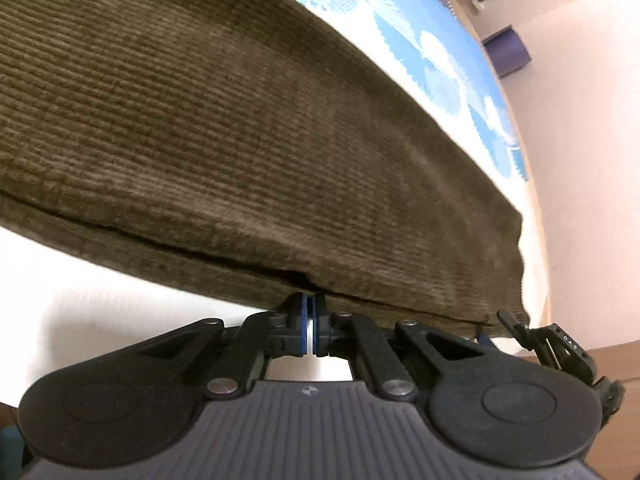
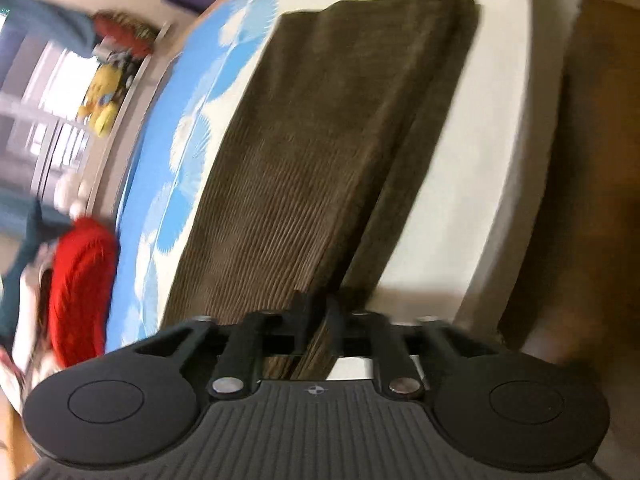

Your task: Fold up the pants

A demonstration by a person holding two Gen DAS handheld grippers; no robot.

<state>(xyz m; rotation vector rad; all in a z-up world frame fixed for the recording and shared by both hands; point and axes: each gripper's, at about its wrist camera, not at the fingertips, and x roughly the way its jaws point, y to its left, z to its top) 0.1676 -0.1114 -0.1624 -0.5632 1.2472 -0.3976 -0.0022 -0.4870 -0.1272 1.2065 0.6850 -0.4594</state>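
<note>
The pants [image 1: 240, 140] are brown corduroy, lying in layers on a white and blue patterned surface [image 1: 448, 64]. In the left wrist view my left gripper [image 1: 308, 312] is shut with its blue pads together at the near edge of the pants; a thin white gap shows lower down and I cannot tell if cloth is pinched. The right gripper shows at the right [image 1: 520, 330], at the pants' corner. In the right wrist view the pants [image 2: 304, 160] stretch away in a long strip. My right gripper [image 2: 318, 320] is shut on the near end, cloth between its fingers.
The white surface edge [image 2: 512, 160] runs along the right, with brown floor [image 2: 580, 200] beyond. A red item [image 2: 80, 288], a yellow plush toy [image 2: 100, 104] and a window [image 2: 52, 120] are at the left. A purple box [image 1: 508, 52] stands by the wall.
</note>
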